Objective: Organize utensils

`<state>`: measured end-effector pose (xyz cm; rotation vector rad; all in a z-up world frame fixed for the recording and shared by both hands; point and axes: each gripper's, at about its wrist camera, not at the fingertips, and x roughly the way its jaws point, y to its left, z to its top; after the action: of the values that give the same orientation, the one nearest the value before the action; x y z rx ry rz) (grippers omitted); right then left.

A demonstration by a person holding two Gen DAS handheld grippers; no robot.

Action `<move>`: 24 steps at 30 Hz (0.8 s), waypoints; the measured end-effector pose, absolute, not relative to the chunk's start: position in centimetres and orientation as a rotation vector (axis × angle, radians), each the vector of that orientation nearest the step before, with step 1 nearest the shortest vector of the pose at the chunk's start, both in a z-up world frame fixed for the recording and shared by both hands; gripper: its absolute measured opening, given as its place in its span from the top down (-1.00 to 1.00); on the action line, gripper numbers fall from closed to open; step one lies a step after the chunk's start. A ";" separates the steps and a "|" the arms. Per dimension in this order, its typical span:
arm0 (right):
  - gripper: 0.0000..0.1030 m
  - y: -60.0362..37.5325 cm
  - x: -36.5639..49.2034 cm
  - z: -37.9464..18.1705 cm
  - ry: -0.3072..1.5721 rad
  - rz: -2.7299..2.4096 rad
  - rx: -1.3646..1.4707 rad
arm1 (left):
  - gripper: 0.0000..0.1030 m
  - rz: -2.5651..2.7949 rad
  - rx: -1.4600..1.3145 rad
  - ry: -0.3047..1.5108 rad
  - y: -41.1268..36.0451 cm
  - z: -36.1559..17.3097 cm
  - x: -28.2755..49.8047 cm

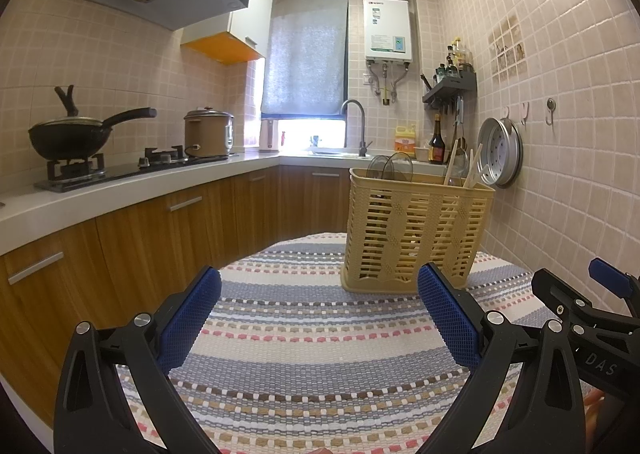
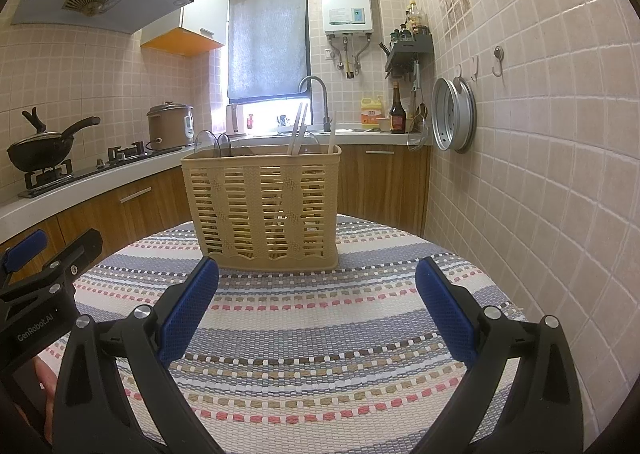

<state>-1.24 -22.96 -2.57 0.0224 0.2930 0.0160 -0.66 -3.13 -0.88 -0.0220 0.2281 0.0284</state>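
- Hovering low over the striped woven mat (image 1: 304, 354), the left gripper (image 1: 320, 294) has its jaws spread wide, blue pads (image 1: 188, 318) facing each other with nothing between them.
- Beside it, the right gripper (image 2: 316, 286) stands the same way: jaws wide apart, empty, above the same mat (image 2: 320, 354).
- Each gripper shows at the edge of the other's view; the right one (image 1: 580, 302) sits off to the right of the left.
- Just beyond the fingertips, a tan slatted utensil basket (image 2: 264, 206) stands upright on the mat, towards its far side.
- Pale chopsticks (image 2: 298, 130) lean out of the basket's right compartment; clear plastic spoons (image 2: 212, 142) rise from its left end.
- From the left wrist the basket (image 1: 416, 230) sits right of centre, near the tiled wall (image 1: 560, 174).
- Farther back, a white counter (image 2: 100, 178) runs along wooden cabinets, carrying a gas hob with a black wok (image 2: 40, 150) and a rice cooker (image 2: 170, 124).
- At the far end are a tap (image 2: 316, 94), a window blind (image 2: 266, 38) and a white water heater (image 2: 346, 2).
- A round metal tray (image 2: 454, 114) hangs on the right wall.
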 end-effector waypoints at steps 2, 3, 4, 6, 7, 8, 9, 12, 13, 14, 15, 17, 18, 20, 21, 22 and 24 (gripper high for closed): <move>-0.83 -22.9 -1.3 -2.6 0.292 0.015 0.023 | -0.85 0.028 -0.022 0.229 -3.1 -0.9 -0.7; -0.83 -22.9 -1.3 -2.6 0.293 0.016 0.023 | -0.85 0.027 -0.021 0.230 -3.1 -0.9 -0.6; -0.83 -22.9 -1.2 -2.6 0.294 0.016 0.023 | -0.85 0.025 -0.019 0.230 -3.2 -0.9 -0.6; -0.84 -22.9 -1.2 -2.6 0.295 0.017 0.024 | -0.85 0.023 -0.015 0.230 -3.2 -0.9 -0.6; -0.84 -22.9 -1.2 -2.5 0.295 0.017 0.024 | -0.85 0.023 -0.014 0.229 -3.2 -0.9 -0.6; -0.84 -22.9 -1.2 -2.6 0.295 0.017 0.023 | -0.85 0.023 -0.013 0.229 -3.3 -1.0 -0.6; -0.84 -23.0 -1.2 -2.5 0.296 0.017 0.023 | -0.85 0.023 -0.013 0.230 -3.3 -1.0 -0.6; -0.84 -23.0 -1.2 -2.5 0.295 0.016 0.022 | -0.85 0.023 -0.016 0.230 -3.3 -1.0 -0.6; -0.84 -23.0 -1.2 -2.5 0.294 0.017 0.023 | -0.85 0.023 -0.015 0.230 -3.3 -1.0 -0.6; -0.84 -23.0 -1.2 -2.6 0.295 0.017 0.023 | -0.85 0.023 -0.014 0.230 -3.2 -1.0 -0.6; -0.84 -23.0 -1.2 -2.6 0.295 0.017 0.023 | -0.85 0.023 -0.013 0.230 -3.3 -1.0 -0.6; -0.84 -23.0 -1.2 -2.6 0.295 0.017 0.024 | -0.85 0.023 -0.013 0.230 -3.3 -1.0 -0.6; -0.84 -22.9 -1.2 -2.6 0.296 0.017 0.024 | -0.85 0.023 -0.013 0.230 -3.3 -1.0 -0.6; -0.84 -22.9 -1.2 -2.6 0.296 0.018 0.026 | -0.85 0.023 -0.014 0.230 -3.3 -0.9 -0.6; -0.84 -22.9 -1.2 -2.6 0.296 0.017 0.027 | -0.85 0.023 -0.015 0.230 -3.3 -1.0 -0.6; -0.84 -23.0 -1.1 -2.6 0.296 0.017 0.027 | -0.85 0.023 -0.014 0.230 -3.3 -0.9 -0.6; -0.84 -23.0 -1.1 -2.7 0.297 0.018 0.029 | -0.85 0.023 -0.014 0.230 -3.2 -0.9 -0.6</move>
<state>-1.10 -22.97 -2.67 0.0286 0.2970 0.0177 -0.60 -3.24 -0.94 -0.0135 0.2304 0.0235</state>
